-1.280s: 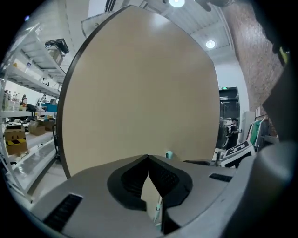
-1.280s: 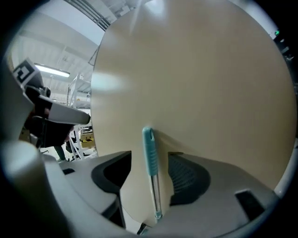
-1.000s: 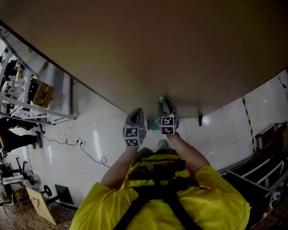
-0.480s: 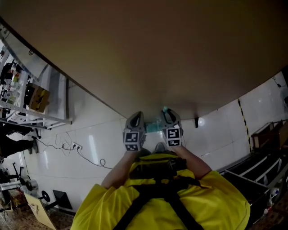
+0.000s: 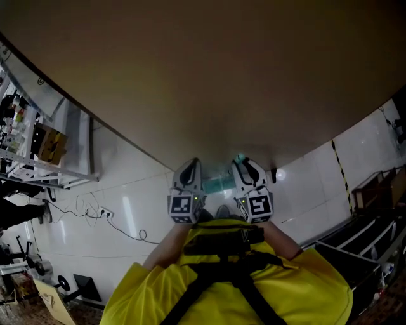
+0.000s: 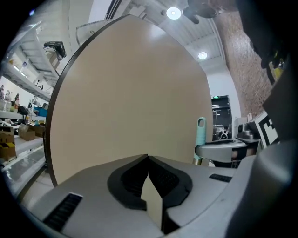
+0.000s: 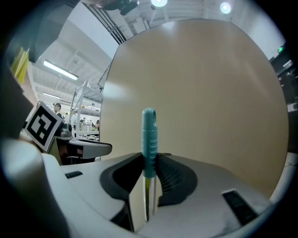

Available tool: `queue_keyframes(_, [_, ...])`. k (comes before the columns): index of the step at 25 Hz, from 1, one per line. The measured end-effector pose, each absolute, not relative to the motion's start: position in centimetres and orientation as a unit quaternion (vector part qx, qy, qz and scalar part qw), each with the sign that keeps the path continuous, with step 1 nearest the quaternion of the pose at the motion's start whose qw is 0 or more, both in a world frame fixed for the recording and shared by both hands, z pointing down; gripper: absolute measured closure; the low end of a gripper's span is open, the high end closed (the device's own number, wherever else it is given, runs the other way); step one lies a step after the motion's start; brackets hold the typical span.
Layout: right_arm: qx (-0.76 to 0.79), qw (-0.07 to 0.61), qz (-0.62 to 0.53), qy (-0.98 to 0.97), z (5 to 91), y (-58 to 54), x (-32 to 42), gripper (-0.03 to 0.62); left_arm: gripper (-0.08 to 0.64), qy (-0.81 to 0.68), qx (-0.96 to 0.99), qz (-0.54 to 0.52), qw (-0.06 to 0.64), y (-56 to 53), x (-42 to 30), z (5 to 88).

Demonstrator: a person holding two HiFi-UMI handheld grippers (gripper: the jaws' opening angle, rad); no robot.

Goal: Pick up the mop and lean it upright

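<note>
Right gripper view: the right hand-held gripper (image 7: 150, 162) clamps the mop handle (image 7: 149, 135), so the mop appears picked up. The left hand-held gripper (image 6: 148, 160) is closed on nothing. Leaning the mop upright seems still to do.

Head view dim: I note the tan panel (image 5: 209, 76) muddy brown, with light streaks glaring on the white floor tiles (image 5: 130, 206) beside it. My gripper views are brighter; ceiling lights (image 6: 173, 12) above the panel flare. Fisheye bends its rim; corners black. Mop handle (image 7: 149, 139) before it sharp.
</note>
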State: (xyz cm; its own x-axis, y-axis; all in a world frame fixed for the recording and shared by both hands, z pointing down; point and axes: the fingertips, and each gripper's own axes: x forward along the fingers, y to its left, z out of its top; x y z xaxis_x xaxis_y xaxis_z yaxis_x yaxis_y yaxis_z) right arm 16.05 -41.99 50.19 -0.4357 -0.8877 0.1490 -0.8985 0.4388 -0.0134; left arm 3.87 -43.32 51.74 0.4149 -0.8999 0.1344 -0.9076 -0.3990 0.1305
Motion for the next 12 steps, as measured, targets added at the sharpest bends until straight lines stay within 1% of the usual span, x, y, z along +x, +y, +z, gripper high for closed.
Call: queue_keyframes(12, [0.523,0.058,0.042,-0.849,49.1,-40.5,17.3,0.489,0.560,-0.539,0.839,0.013,0.078,-42.3,4.9,50.4])
